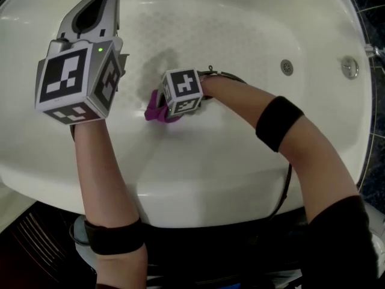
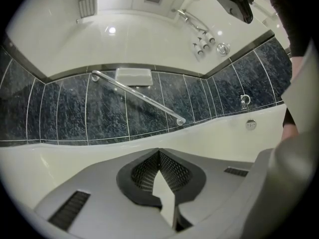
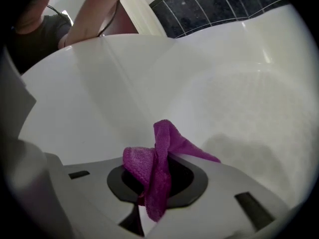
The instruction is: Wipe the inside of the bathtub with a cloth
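Dark tiles with a metal rail across them back a white bathtub, whose floor has a faint dotted non-slip patch.

Wiping looks to be under way. The right gripper reaches down inside the tub and is clamped on a purple cloth, which is bunched between its 2 jaws with a fold standing up past the tips and a flap trailing to one side. From the head view the cloth sits at the tip of that gripper, low on the near side wall where it curves toward the floor. It appears to press on the wall, though actual contact is hard to confirm.

The left gripper hangs well above the tub at the left. Its jaws are closed tip to tip with nothing held, so it plays no part in the wipe.

Most of the tub interior is untouched by the cloth's present spot. The next move probably calls for dragging the cloth along the wall and across the floor with steady pressure, keeping the clamp firm so the small bundle does not slip out.
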The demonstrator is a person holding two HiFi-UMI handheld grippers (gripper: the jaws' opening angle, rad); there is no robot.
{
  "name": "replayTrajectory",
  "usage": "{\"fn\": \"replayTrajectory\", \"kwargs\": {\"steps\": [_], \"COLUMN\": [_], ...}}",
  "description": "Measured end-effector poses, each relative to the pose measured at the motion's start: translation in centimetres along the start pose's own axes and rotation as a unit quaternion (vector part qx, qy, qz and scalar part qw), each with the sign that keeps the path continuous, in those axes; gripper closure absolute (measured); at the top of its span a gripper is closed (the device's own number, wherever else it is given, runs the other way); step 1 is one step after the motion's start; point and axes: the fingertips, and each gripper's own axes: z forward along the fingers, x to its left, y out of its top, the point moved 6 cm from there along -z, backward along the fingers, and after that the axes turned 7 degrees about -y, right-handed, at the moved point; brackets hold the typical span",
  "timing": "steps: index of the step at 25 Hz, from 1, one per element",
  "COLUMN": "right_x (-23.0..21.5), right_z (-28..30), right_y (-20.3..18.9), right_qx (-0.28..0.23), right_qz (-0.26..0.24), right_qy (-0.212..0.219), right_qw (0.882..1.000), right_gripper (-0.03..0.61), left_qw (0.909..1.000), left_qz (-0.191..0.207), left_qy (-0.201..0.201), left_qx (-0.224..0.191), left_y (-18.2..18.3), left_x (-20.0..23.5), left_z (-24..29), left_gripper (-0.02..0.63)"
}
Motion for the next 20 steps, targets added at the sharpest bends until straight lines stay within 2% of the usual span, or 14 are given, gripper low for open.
{"fn": "replayTrajectory", "kwargs": {"steps": [2,5,9,13,17,20], "right_x": [0.1,0.5,0.4,2.0,3.7,5.5], "right_z": [2.5,4.9,5.0,4.2,2.4,0.3], "right_y": [1.5,1.4,0.7,-1.2,-4.8,-9.1], "right_qx": [0.013,0.029,0.025,0.046,0.082,0.112], "right_qz": [-0.016,-0.027,-0.005,0.006,0.023,0.047], "right_qy": [0.019,0.033,0.04,0.052,0.056,0.058], "right_qw": [1.0,0.999,0.999,0.998,0.995,0.991], "right_gripper": [0.486,0.486,0.486,0.486,0.486,0.486], "left_qw": [1.0,0.9999,0.9999,0.9995,0.995,0.9846], "left_qz": [0.004,0.005,0.004,0.0,0.026,0.05], "left_qy": [-0.004,-0.012,-0.016,-0.032,-0.096,-0.168], "left_qx": [0.004,0.003,0.004,0.007,0.012,0.008], "left_y": [0.2,0.1,-0.1,-0.8,-0.6,0.7], "left_x": [-0.1,-0.5,-0.5,-1.2,-4.2,-7.7], "left_z": [0.3,0.6,0.7,0.8,1.7,2.4], "left_gripper": [0.614,0.614,0.614,0.614,0.614,0.614]}}
